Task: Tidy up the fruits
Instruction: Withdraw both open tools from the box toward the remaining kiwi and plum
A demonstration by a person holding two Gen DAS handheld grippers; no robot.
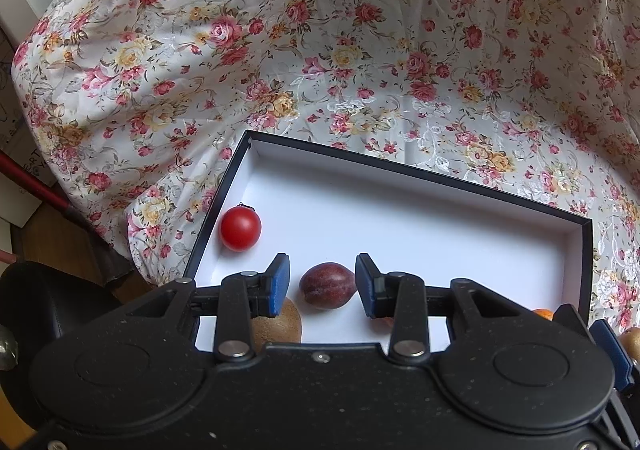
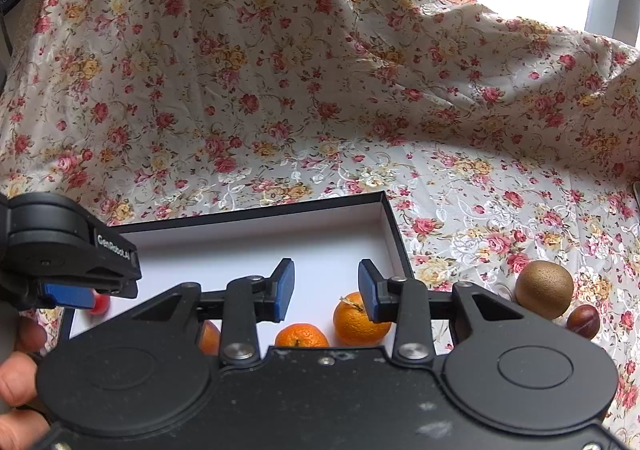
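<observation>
Floral cloth under box — left tongs and right tongs part-open, gripping nothing.

left hand-held gripper: tilted steeply down, jaws apart | right hand-held gripper: angled down, jaws apart, empty

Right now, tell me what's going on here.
A person is sorting fruit into a shallow box on a flowered cloth, with tongs in each hand. The left tongs stand open around a plum lying in the box, pads clear of it. A tomato and a kiwi are also in. The right tongs are open above the oranges in the box. Another kiwi and plum wait on the cloth.
</observation>
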